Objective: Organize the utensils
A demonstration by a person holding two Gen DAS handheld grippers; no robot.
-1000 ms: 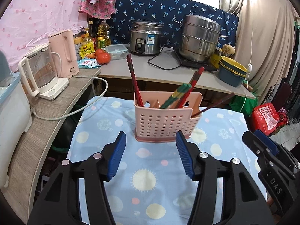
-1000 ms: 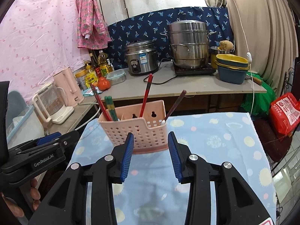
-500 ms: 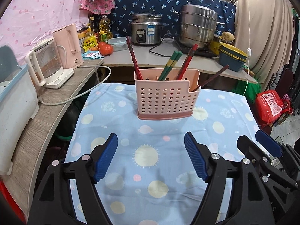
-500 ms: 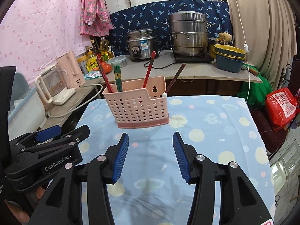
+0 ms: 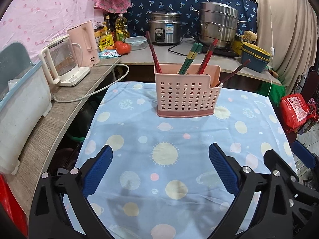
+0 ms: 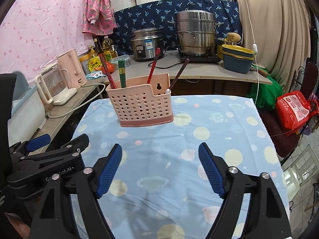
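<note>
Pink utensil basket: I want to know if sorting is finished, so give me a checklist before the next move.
1. Pink basket upright on tablecloth: ok.
2. Chopsticks standing inside it, green pair included: ok.
3. Nothing loose on the cloth: ok.
4. Left gripper empty, jaws opening: ok.
5. Right gripper empty, jaws opening: ok.
6. Sorted by compartment: cannot tell.

We see a pink perforated utensil holder [image 5: 188, 94] upright on the far middle of the blue planet-print cloth [image 5: 179, 149]. In it stand red chopsticks [image 5: 153, 52] leaning left, a green pair with yellow bands [image 5: 189, 58], another red pair [image 5: 208, 56] leaning right, and dark brown chopsticks [image 5: 234, 72] tilting out of the lower right compartment.
</note>
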